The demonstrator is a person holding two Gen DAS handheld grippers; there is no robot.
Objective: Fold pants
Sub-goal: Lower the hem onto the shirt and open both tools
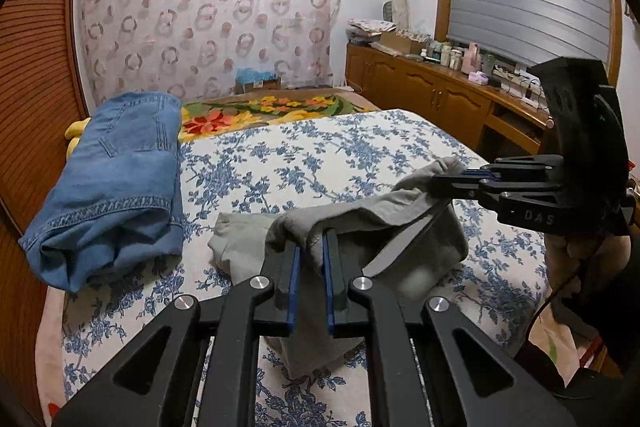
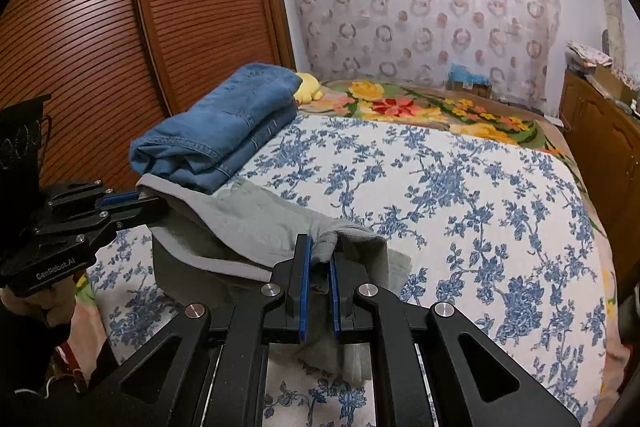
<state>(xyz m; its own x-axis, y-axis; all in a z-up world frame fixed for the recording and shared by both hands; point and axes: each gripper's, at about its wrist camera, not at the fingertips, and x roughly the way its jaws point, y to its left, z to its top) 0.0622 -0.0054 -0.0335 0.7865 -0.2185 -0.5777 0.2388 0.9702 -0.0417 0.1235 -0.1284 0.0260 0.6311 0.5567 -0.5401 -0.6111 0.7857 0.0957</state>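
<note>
- The left gripper [image 1: 312,243] has its jaws pinched on a bunched fold of the grey pants [image 1: 360,223]; cloth fills the gap between the blue pads and drapes over both tips.
- The right gripper [image 2: 320,251] likewise clamps a wad of the same grey pants [image 2: 248,215], with fabric squeezed between its pads and hanging below them.
- In the left wrist view the right gripper [image 1: 464,179] enters from the right, its tips buried in the raised edge of the garment, up and to the right of the left jaws.
- In the right wrist view the left gripper [image 2: 140,199] comes in from the left, holding the far corner of the waistband above the bed.
- The pants span between the two sets of jaws, lifted at both held points and sagging onto the floral bedspread [image 2: 480,195] beneath.
- Folded blue jeans [image 1: 116,179] lie ahead and left of the left jaws, apart from the grey cloth in that view.
- A yellow plush toy [image 2: 308,87] rests just beyond the jeans.
</note>
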